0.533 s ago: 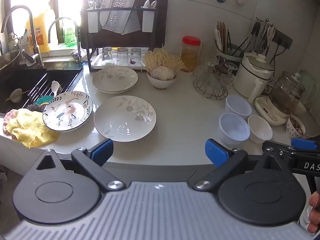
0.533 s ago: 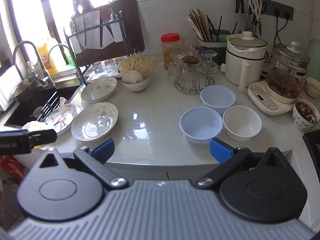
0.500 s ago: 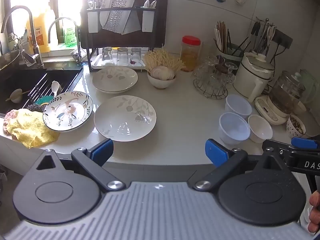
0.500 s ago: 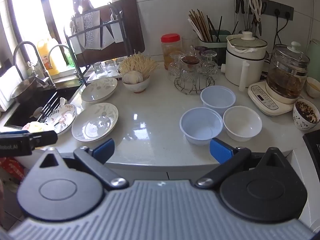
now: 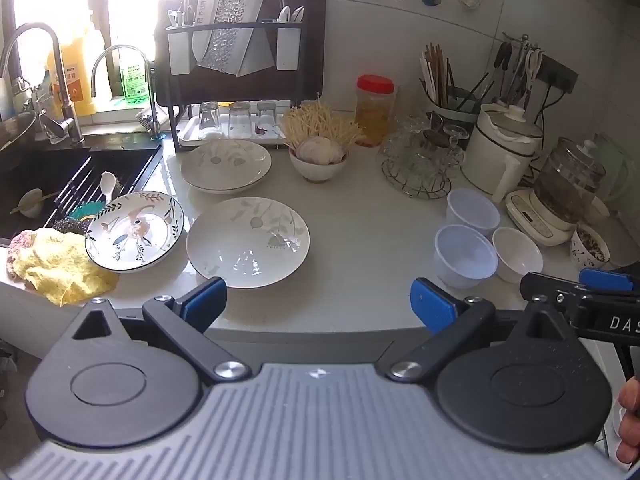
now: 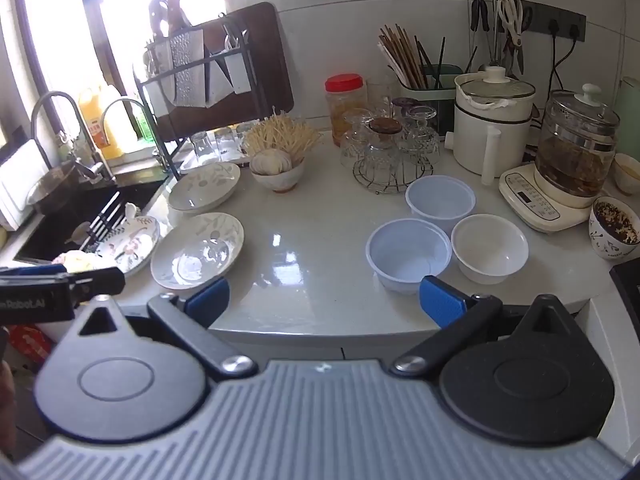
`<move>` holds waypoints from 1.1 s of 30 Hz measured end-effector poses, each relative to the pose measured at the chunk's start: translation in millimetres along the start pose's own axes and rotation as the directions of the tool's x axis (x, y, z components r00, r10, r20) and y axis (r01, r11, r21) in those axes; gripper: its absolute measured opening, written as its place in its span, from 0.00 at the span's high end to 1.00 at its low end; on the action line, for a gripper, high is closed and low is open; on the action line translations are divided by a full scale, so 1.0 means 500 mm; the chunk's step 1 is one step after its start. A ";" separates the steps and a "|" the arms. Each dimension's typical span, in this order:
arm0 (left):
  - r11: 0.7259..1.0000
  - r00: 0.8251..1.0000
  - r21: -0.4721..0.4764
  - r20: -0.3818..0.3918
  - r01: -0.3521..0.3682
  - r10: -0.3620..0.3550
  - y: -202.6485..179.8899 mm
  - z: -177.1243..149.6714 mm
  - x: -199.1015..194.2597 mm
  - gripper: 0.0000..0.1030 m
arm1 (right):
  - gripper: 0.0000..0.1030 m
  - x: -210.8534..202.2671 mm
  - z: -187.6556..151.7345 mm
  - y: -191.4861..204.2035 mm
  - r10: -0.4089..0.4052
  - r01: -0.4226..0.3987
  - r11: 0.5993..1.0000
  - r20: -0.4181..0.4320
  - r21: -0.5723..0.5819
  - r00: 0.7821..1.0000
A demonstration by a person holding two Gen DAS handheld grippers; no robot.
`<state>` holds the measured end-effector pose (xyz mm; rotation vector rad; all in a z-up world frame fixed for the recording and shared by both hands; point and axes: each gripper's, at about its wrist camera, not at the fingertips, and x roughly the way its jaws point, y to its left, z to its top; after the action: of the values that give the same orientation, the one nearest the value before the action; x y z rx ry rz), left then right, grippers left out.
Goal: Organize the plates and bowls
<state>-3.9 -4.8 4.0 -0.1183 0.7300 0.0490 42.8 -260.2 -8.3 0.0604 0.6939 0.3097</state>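
Almost nothing has changed from the frames half a second back; plates and bowls lie where they did, and both tools hang at the near edge of the desk [image 5: 360,224], so the sorting looks not yet begun. The left gripper [image 5: 318,304] has its jaws wide open and empty; so does the right gripper [image 6: 324,298].

Ahead of the left jaws, just beyond their left pad, lies the pale leaf plate [image 5: 248,242]; the painted plate [image 5: 134,232] sits left of it, resting partly on a yellow cloth [image 5: 56,266]; a second pale plate [image 5: 226,165] lies further back.

Before the right jaws, close to the right pad, stands a bluish plastic bowl [image 6: 408,254]; a white bowl [image 6: 490,248] sits just beside it, another plastic bowl [image 6: 440,202] behind; nothing is stacked yet.
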 end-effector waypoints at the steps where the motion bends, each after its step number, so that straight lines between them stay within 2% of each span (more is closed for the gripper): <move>1: 1.000 1.000 -0.001 0.000 0.001 -0.001 0.001 0.000 -0.001 0.03 | 0.00 0.000 0.001 0.002 0.001 -0.001 1.000 0.002 -0.001 1.000; 7: 1.000 1.000 -0.004 -0.020 0.003 -0.003 0.006 -0.003 0.004 0.03 | 0.00 -0.002 -0.008 0.000 -0.009 0.009 1.000 0.003 0.010 1.000; 33: 1.000 1.000 0.021 -0.014 0.014 -0.014 0.005 -0.003 0.005 0.03 | 0.00 -0.008 -0.012 0.008 -0.021 0.021 1.000 0.015 -0.011 1.000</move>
<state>-3.4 -2.4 1.1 -0.1036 0.7430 0.0270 34.8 -257.8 -9.8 0.0451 0.6776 0.2922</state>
